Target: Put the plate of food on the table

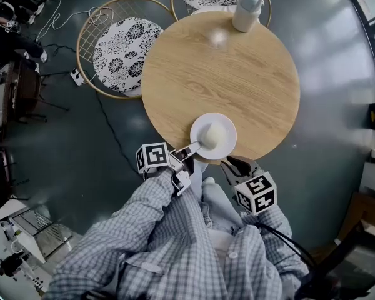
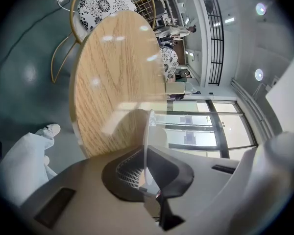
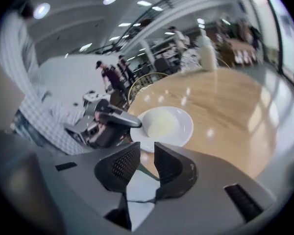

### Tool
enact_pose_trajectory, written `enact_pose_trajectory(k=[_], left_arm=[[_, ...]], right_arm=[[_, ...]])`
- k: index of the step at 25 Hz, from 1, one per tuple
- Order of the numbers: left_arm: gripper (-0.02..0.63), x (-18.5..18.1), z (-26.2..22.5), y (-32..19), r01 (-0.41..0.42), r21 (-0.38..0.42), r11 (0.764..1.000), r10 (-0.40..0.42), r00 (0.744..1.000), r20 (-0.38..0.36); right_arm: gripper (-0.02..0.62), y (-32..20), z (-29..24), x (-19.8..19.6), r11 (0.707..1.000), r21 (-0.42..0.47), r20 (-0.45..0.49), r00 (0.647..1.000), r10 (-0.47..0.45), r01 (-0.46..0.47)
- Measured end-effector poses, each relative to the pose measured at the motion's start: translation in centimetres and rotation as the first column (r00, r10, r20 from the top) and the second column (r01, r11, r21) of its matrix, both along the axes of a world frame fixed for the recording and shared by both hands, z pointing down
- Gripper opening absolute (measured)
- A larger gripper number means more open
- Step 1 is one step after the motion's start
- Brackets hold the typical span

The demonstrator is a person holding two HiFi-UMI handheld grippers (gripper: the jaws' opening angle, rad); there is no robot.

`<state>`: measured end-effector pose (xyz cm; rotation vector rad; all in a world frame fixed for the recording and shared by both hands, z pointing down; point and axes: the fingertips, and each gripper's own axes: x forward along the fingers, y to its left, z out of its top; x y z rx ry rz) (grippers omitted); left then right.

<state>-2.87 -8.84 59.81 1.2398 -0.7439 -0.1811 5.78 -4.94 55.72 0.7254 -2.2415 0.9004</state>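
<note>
The white plate (image 1: 230,144) looks like stiff glazed ceramic: slick at the rim, breakable, and lopsided when pinched from one side, so I judge the rim a fair hold only if I keep it level. My left gripper (image 1: 190,150) has its jaws clamped on the plate's near-left rim. The plate lies over the near edge of the round wooden table (image 1: 237,80), though I cannot tell whether it rests fully. It carries one pale, soft-looking mound of food (image 1: 211,133) that could slide. My right gripper (image 1: 236,165) hangs just off the table edge, jaws narrowly apart, holding nothing
</note>
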Motion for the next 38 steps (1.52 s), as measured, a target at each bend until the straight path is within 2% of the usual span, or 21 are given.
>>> enact_pose_trajectory(k=[1,2,3,5,6,8,10,12,15,16,17,23,27,30,32,38], left_arm=[[0.018,0.0,0.0,0.0,0.001,0.0,1.0,-0.001,1.0,0.0],[0.018,0.1,0.1,0.0,0.001,0.0,1.0,-0.001,1.0,0.001],[0.018,0.1,0.1,0.0,0.0,0.0,1.0,0.0,1.0,0.001],[0.018,0.2,0.0,0.0,0.0,0.001,1.0,0.0,1.0,0.002],[0.018,0.2,0.0,0.0,-0.001,0.001,1.0,0.001,1.0,0.002],[0.018,0.2,0.1,0.0,-0.001,0.0,1.0,0.001,1.0,0.002],[0.018,0.2,0.2,0.0,0.001,-0.001,1.0,-0.001,1.0,0.0],[0.018,0.2,0.2,0.0,0.002,0.0,1.0,-0.002,1.0,0.0],[0.018,0.1,0.2,0.0,0.001,0.002,1.0,-0.001,1.0,0.004],[0.018,0.1,0.3,0.0,0.002,0.002,1.0,-0.002,1.0,0.003],[0.018,0.2,0.3,0.0,0.003,0.001,1.0,-0.003,1.0,0.002],[0.018,0.4,-0.1,0.0,-0.03,0.014,0.999,0.03,0.999,0.019],[0.02,0.6,-0.4,-0.3,-0.071,0.032,0.997,0.07,0.996,0.05],[0.029,0.6,-0.9,-0.3,-0.059,0.048,0.997,0.056,0.997,0.043],[0.046,0.2,-0.9,-0.1,-0.052,0.046,0.998,0.05,0.997,0.051],[0.046,-1.1,-1.2,1.1,-0.059,0.054,0.997,0.055,0.995,0.08]], right_arm=[[0.089,0.2,-0.3,-0.5,0.988,0.098,-0.092,0.99,-0.109,0.118],[0.089,0.5,-0.3,-1.0,0.954,0.176,-0.189,0.959,-0.209,0.243],[0.089,0.9,-0.1,-1.5,0.901,0.233,-0.283,0.912,-0.297,0.366],[0.089,1.5,0.5,-2.3,0.775,0.285,-0.442,0.794,-0.416,0.564],[0.089,1.7,0.9,-2.6,0.722,0.29,-0.498,0.743,-0.447,0.628],[0.089,1.9,1.6,-3.2,0.649,0.293,-0.563,0.675,-0.476,0.702],[0.089,2.1,2.2,-3.8,0.591,0.303,-0.611,0.628,-0.481,0.747],[0.089,2.1,2.6,-4.0,0.55,0.307,-0.656,0.592,-0.469,0.777],[0.087,1.8,2.8,-4.1,0.524,0.308,-0.689,0.566,-0.453,0.794],[0.056,1.7,2.8,-4.1,0.52,0.309,-0.694,0.563,-0.449,0.796],[0.052,1.6,2.8,-4.1,0.52,0.31,-0.694,0.563,-0.448,0.796],[0.049,1.6,2.5,-3.9,0.567,0.307,-0.673,0.596,-0.438,0.764],[0.049,1.5,2.4,-4.0,0.573,0.31,-0.676,0.6,-0.428,0.758],[0.049,1.4,2.3,-4.1,0.588,0.312,-0.669,0.612,-0.421,0.746],[0.049,1.4,2.4,-4.1,0.585,0.31,-0.672,0.608,-0.423,0.749],[0.049,1.6,3.0,-3.9,0.58,0.289,-0.674,0.592,-0.441,0.762]])
